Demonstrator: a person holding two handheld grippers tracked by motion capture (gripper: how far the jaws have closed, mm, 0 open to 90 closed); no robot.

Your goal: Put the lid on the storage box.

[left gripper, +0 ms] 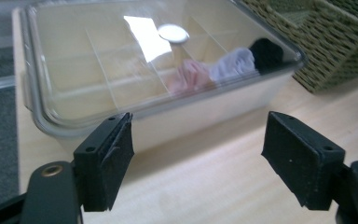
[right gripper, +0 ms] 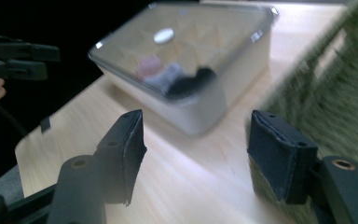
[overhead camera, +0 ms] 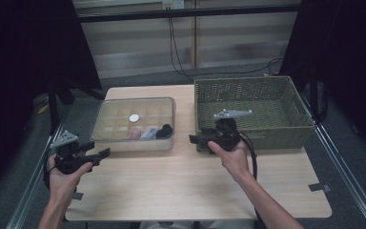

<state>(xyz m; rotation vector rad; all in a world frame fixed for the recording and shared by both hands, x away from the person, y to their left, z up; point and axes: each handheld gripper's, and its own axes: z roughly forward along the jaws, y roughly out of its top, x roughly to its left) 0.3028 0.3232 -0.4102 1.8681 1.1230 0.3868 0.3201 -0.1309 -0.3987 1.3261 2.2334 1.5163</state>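
Observation:
A clear lidded plastic box (overhead camera: 133, 119) with inner dividers sits on the wooden table (overhead camera: 181, 186), left of centre. Inside its near right end lie pink (left gripper: 191, 77), pale (left gripper: 235, 63) and black (left gripper: 268, 51) bundles of cloth. A white round disc (overhead camera: 134, 118) rests on the lid. My left gripper (overhead camera: 95, 150) hovers at the table's left edge, open, aimed at the box (left gripper: 121, 60), with nothing between its fingers (left gripper: 105, 158). My right gripper (overhead camera: 196, 139) is open too, in front of the wicker basket (overhead camera: 243, 82), pointing left toward the box (right gripper: 191, 56).
The green wicker basket (left gripper: 335, 46) stands just right of the box with a narrow gap between them. Bare wood spreads across the table's near half. Cables run along the floor behind the table. The left gripper (right gripper: 14, 58) appears far off in the right gripper view.

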